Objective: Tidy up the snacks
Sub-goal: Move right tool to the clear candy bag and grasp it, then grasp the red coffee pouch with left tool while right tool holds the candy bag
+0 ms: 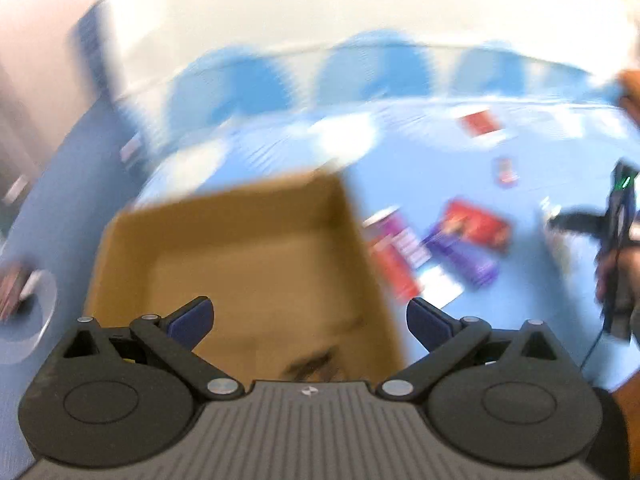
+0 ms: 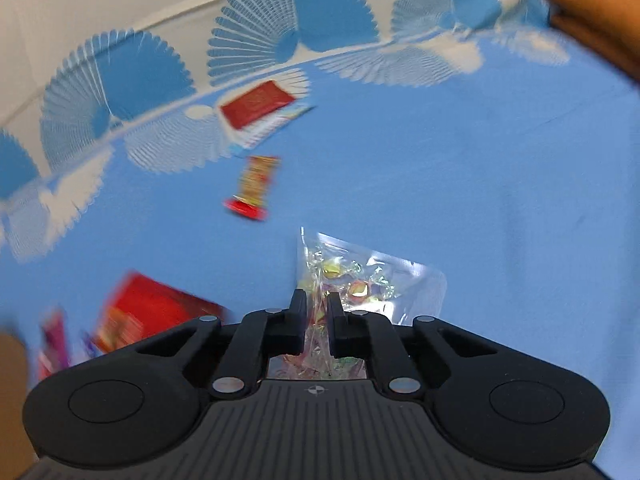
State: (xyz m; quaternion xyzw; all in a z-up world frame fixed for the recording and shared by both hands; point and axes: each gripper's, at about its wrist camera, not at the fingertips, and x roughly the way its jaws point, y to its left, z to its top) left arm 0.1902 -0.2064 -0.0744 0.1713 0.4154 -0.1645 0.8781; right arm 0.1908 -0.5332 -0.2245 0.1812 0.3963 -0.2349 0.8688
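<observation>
Right gripper (image 2: 317, 312), lower centre of its view: jaws nearly closed, pinching clear candy bag (image 2: 372, 280). Left gripper (image 1: 310, 320), lower centre of its view: jaws spread wide, holding nothing, above open cardboard box (image 1: 240, 248). Right of box: blurred red and purple snack packets (image 1: 452, 240). Beyond: blue tablecloth (image 2: 480, 160) with white fan pattern; white wall (image 1: 320, 0) at top.
</observation>
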